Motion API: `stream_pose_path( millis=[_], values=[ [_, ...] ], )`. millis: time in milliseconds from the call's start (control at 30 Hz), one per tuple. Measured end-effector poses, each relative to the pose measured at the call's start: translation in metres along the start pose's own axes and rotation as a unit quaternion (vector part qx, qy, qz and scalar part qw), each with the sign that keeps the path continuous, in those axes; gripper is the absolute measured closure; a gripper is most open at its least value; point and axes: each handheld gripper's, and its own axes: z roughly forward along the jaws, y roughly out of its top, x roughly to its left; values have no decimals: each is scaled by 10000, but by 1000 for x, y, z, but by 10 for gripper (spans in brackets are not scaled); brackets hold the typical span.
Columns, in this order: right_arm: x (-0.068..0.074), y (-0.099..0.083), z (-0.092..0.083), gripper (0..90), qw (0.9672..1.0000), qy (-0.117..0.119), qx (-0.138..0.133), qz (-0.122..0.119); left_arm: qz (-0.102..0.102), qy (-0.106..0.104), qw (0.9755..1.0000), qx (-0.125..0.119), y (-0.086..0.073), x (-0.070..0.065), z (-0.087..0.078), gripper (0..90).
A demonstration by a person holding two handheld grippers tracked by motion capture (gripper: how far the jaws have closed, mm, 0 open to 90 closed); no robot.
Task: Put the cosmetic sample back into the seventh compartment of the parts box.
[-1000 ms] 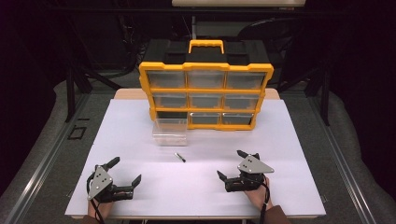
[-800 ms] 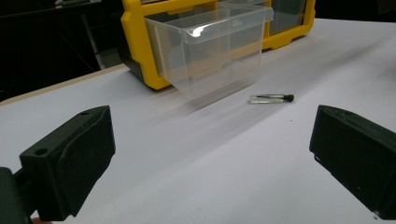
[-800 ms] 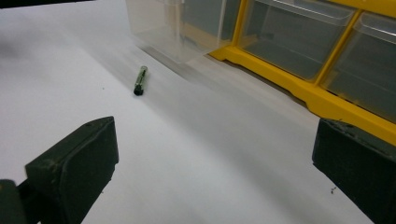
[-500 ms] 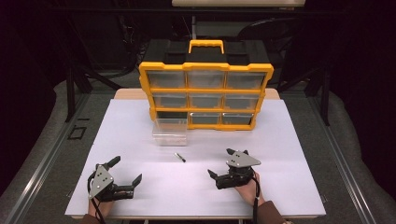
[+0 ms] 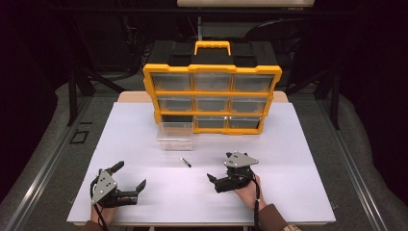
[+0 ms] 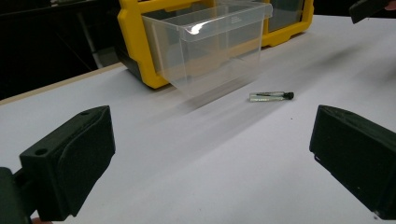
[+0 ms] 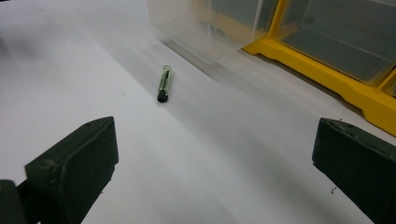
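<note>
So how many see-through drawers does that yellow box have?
9. Eight sit in the yellow plastic organizer box: three on top, three in the middle, two at bottom right. The ninth clear plastic drawer stands pulled out on the white table, before its empty bottom-left slot.

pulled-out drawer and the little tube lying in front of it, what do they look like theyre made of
The drawer looks like clear, glossy plastic: the yellow cabinet frame shows through its walls, and its rim catches a bright glare. The tube seems to be clear glass or plastic, slightly green-tinted, with a matte black cap; which of the two cannot be told.
</note>
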Motion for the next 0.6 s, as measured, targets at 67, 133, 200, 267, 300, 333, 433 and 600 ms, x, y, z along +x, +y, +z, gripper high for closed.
stream_pose_path(
  millis=[67, 133, 200, 267, 300, 333, 433, 600],
  values=[
    [2, 1, 3, 0, 10000, -4, 62, 16, 13, 4, 10000, -2, 0, 0, 0, 1],
    [5, 3, 5, 0, 9999, -13, 131, -7, -2, 2, 10000, -1, 0, 0, 0, 1],
    [7, 5, 8, 0, 9999, 8, 159, 0, -3, 9, 10000, 7, 0, 0, 0, 1],
    [9, 8, 11, 0, 9998, 25, 206, 14, -2, 7, 10000, 12, 0, 1, 1, 1],
    [11, 9, 14, 0, 9997, 59, 229, 30, -6, 10, 10000, 33, 0, 1, 1, 1],
    [12, 10, 16, 0, 9996, 71, 268, 19, 2, 4, 10000, 39, 0, 0, 0, 1],
    [19, 13, 22, 0, 9994, 81, 341, -31, -25, 12, 10000, 15, 0, 0, 0, 1],
    [25, 17, 27, 0, 9993, 67, 361, -77, -47, 26, 10000, 18, 0, 1, 0, 1]
  ],
)
